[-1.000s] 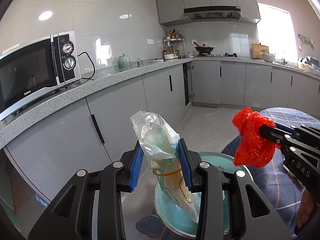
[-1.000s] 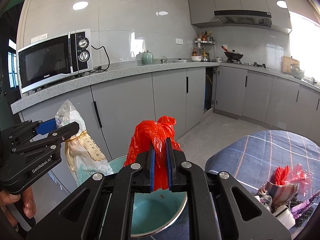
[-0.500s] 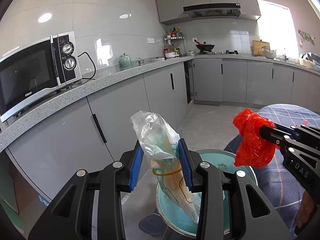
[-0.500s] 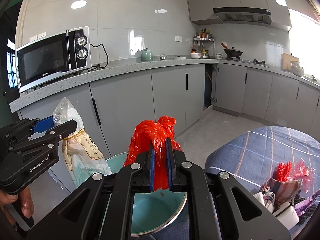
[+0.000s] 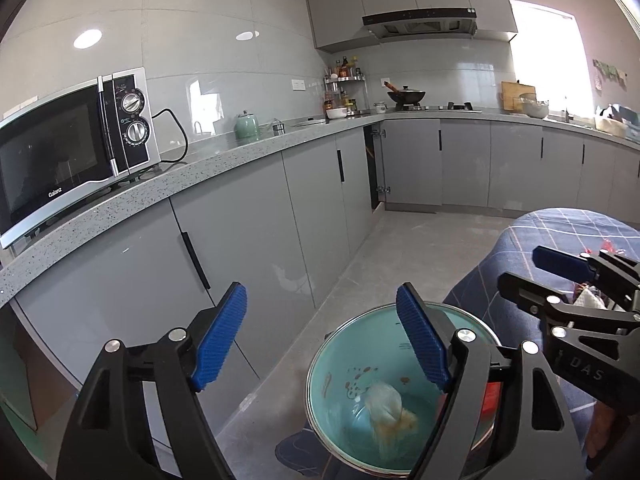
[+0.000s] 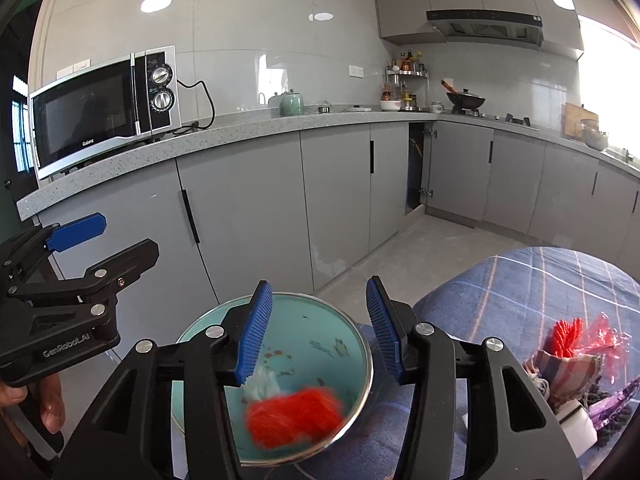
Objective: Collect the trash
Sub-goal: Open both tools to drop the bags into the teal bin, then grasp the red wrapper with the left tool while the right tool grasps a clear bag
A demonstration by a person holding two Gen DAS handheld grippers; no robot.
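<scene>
A teal bin (image 5: pixel 328 376) with a metal rim stands on the floor below both grippers; it also shows in the right wrist view (image 6: pixel 304 320). A clear plastic bag (image 5: pixel 386 410) lies inside it. A red plastic bag (image 6: pixel 294 416), blurred, is inside the bin beside the clear one. My left gripper (image 5: pixel 322 336) is open and empty above the bin. My right gripper (image 6: pixel 318 328) is open and empty above the bin too. More trash, a red wrapper (image 6: pixel 568 332) and other scraps, lies on the blue checked tablecloth (image 6: pixel 520 292).
Grey kitchen cabinets (image 5: pixel 248 248) run along the left under a speckled counter with a microwave (image 5: pixel 72 152). The table with the blue cloth (image 5: pixel 560 232) stands at the right of the bin. A grey tiled floor (image 5: pixel 420 240) stretches ahead to the far cabinets.
Both grippers have opened. The clear bag left the left gripper and the red bag left the right gripper; both have dropped into the teal bin.
</scene>
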